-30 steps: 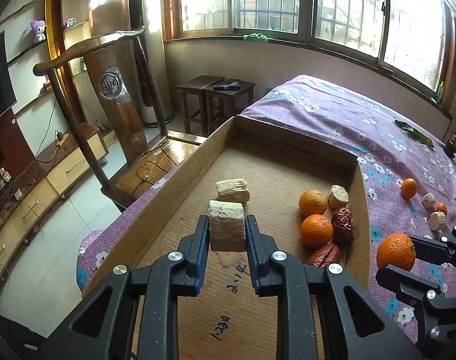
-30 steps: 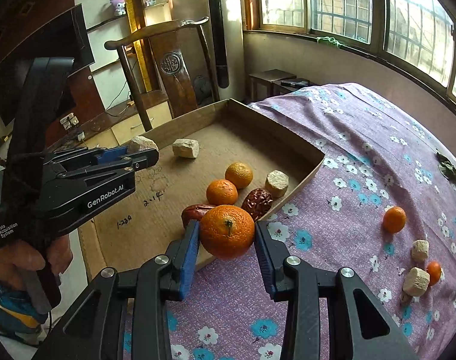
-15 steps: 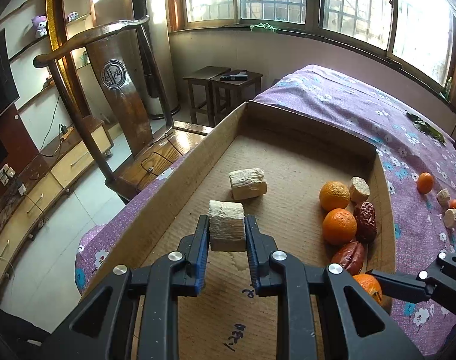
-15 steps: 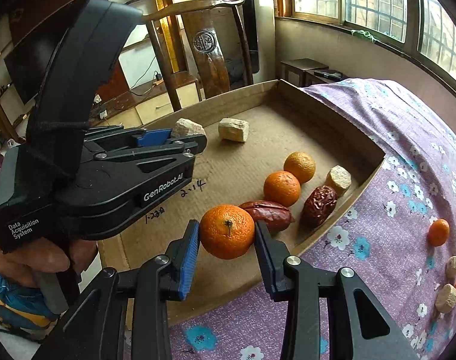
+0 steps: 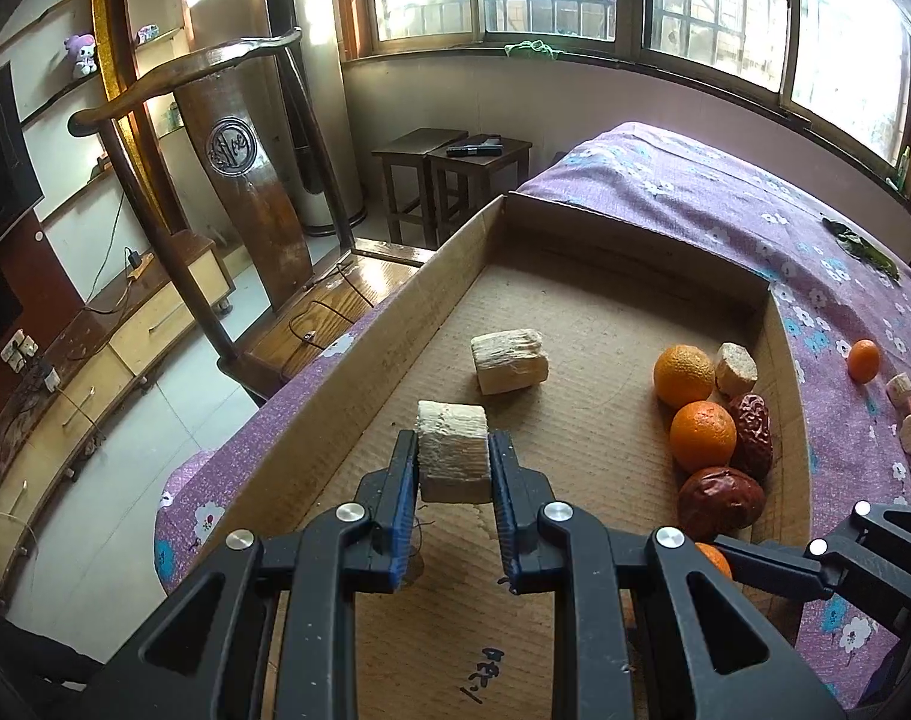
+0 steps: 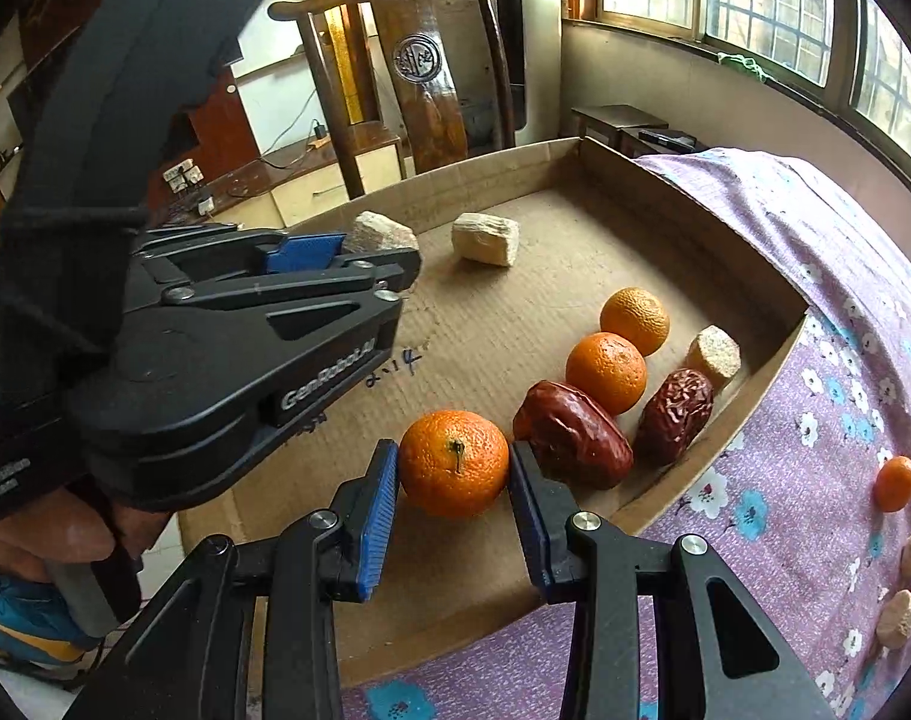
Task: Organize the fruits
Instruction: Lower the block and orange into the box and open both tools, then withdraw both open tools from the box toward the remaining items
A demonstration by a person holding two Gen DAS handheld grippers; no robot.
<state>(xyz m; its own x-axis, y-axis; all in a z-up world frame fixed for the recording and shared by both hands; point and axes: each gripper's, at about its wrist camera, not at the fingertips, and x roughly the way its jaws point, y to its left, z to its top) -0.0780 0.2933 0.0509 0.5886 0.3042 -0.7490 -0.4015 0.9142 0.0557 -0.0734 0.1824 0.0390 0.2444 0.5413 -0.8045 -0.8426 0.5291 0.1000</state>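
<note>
A shallow cardboard tray [image 5: 575, 216] [image 6: 623, 168] lies on a purple flowered cloth. My left gripper [image 5: 453, 462] is shut on a pale beige chunk [image 5: 453, 450] and holds it over the tray's left part, near a second beige chunk [image 5: 509, 355] [image 6: 485, 238]. My right gripper [image 6: 453, 468] is shut on an orange [image 6: 453, 463] over the tray's near right part, beside two red dates [image 6: 572, 435], two oranges [image 6: 606, 371] and a small beige piece [image 6: 714, 355].
On the cloth [image 6: 815, 312] right of the tray lie a small orange [image 6: 895, 483] and several beige pieces [image 6: 896, 618]. A wooden chair [image 5: 245, 180] and stools [image 5: 455, 168] stand left of and behind the tray. My left gripper's body [image 6: 185, 330] fills the left of the right wrist view.
My right gripper has carried the orange from over the cloth to inside the tray, next to the dates. My left gripper has moved a little forward with its chunk.
</note>
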